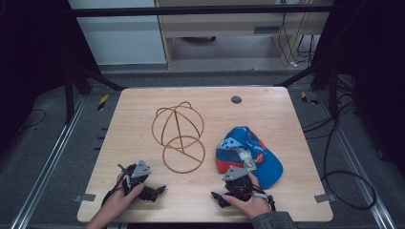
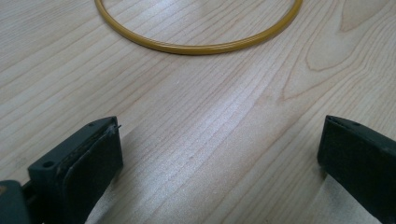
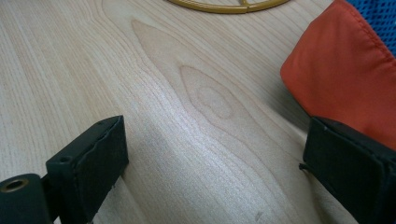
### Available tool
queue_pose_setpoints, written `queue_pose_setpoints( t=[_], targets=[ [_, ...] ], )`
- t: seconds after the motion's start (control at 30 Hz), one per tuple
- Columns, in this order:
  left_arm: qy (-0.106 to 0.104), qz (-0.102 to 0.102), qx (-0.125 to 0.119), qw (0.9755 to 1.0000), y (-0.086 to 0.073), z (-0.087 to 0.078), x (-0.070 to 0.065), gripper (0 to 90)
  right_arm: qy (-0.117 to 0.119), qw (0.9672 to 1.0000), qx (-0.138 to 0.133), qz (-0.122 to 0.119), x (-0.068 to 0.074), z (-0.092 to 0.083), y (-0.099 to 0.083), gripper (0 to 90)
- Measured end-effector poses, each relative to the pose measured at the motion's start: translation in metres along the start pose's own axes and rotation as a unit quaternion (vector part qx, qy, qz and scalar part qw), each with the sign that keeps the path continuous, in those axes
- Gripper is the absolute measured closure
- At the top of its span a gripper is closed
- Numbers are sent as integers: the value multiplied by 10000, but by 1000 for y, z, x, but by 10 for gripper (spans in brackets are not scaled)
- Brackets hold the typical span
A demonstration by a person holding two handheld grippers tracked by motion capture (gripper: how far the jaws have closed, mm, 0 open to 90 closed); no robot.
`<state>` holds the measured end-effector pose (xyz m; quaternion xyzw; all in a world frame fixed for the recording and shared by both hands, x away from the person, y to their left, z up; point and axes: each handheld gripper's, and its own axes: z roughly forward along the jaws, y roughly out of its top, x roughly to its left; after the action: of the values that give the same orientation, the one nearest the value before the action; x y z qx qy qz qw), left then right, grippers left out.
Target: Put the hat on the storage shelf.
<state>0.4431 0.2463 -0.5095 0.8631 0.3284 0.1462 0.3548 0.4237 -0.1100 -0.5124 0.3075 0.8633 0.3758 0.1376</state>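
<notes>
— Both my hands sit at the near edge of the desk (image 1: pixel 143 102). What's biggest here?

— After the desk, my blue and orange cap (image 1: pixel 248 152), then the gold wire stand (image 1: pixel 179 136).

— And your tools?

— My left hand-held gripper (image 1: pixel 160 190) is wide and holds nothing. My right hand-held gripper (image 1: pixel 216 195) is wide too, with the cap's orange brim just beside one jaw.

— What could go wrong?

— I might bump the cap or tip the stand.
</notes>
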Motion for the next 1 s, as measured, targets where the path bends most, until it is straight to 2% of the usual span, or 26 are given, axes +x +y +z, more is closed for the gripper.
queue_pose_setpoints(
  t=[0.73, 0.93, 1.0],
  targets=[
    [-1, 1, 1, 10000, 0, 0, 0, 0, -7, 10000, 0, 5, 0, 0, 0, 66],
    [4, -2, 1, 10000, 0, 0, 0, 0, -31, 10000, 2, 35, 0, 0, 0, 69],
    [4, -2, 1, 10000, 0, 0, 0, 0, -115, 9999, 21, 63, -1, -2, 0, 95]
  ],
)
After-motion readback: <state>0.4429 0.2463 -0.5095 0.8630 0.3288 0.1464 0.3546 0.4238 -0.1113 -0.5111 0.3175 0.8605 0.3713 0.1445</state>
